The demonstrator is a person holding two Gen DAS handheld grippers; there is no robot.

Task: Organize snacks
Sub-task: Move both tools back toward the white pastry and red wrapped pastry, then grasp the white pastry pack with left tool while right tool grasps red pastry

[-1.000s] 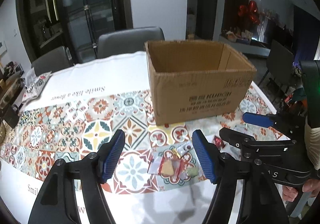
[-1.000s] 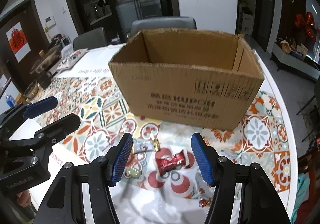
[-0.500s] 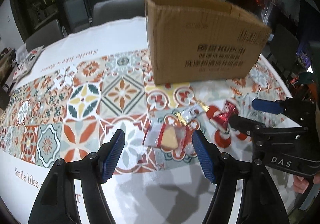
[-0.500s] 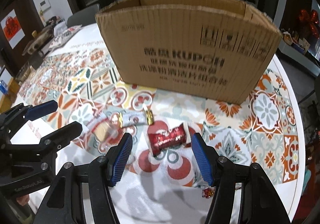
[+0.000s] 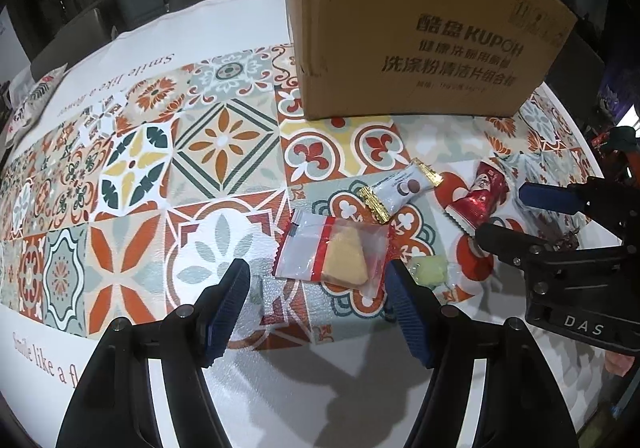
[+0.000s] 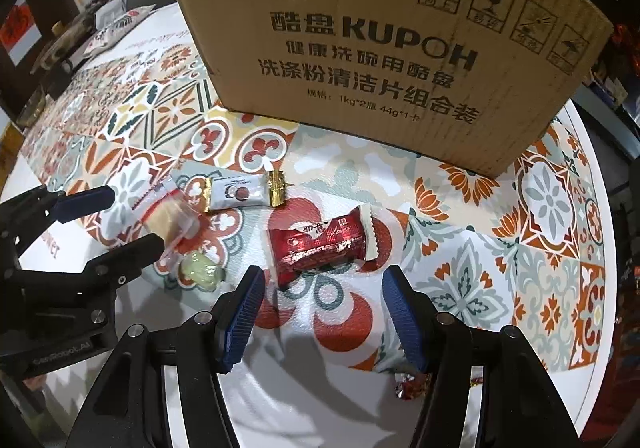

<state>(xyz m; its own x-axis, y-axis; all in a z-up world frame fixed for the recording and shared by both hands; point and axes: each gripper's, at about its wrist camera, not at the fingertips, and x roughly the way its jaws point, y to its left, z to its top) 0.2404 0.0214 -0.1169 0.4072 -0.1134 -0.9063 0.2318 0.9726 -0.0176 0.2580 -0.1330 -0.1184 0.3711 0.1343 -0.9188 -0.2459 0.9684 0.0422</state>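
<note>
Both grippers sit low over the snacks w/ jaws apart and nothing between them yet.

Left gripper [image 5: 318, 298]: the clear bag w/ yellow wedge [image 5: 334, 254] lies just ahead of its tips, roughly centred on the gap, flat on the surface [image 5: 168, 32]. A small pale-green candy [image 5: 430, 270] sits just outside its right finger, close enough to get dragged. The white-and-gold pack [image 5: 400, 188] lies further ahead, slightly right.

Right gripper [image 6: 324, 300]: the red wrapped snack [image 6: 320, 244] lies just ahead of the tips, a bit left of centre, long axis across the gap. A small red foil candy [image 6: 412, 396] sits by its right finger, partly hidden under it. The cardboard box [image 6: 380, 60] stands well beyond both, open side up, prob. the drop spot; can't see inside from here.

Doing it well, IMO:
- Left: the bag is thin and slippery, so aim the pads at the wedge itself, not the loose film. Keep the right finger clear of the green candy.
- Right: nudge left a touch so the snack is centred, then close across its short side on the body, not the crimped ends.
- Get the tips down to the surface before closing; both items lie flat.
- Lift straight up, and clear the box wall before letting go.
</note>
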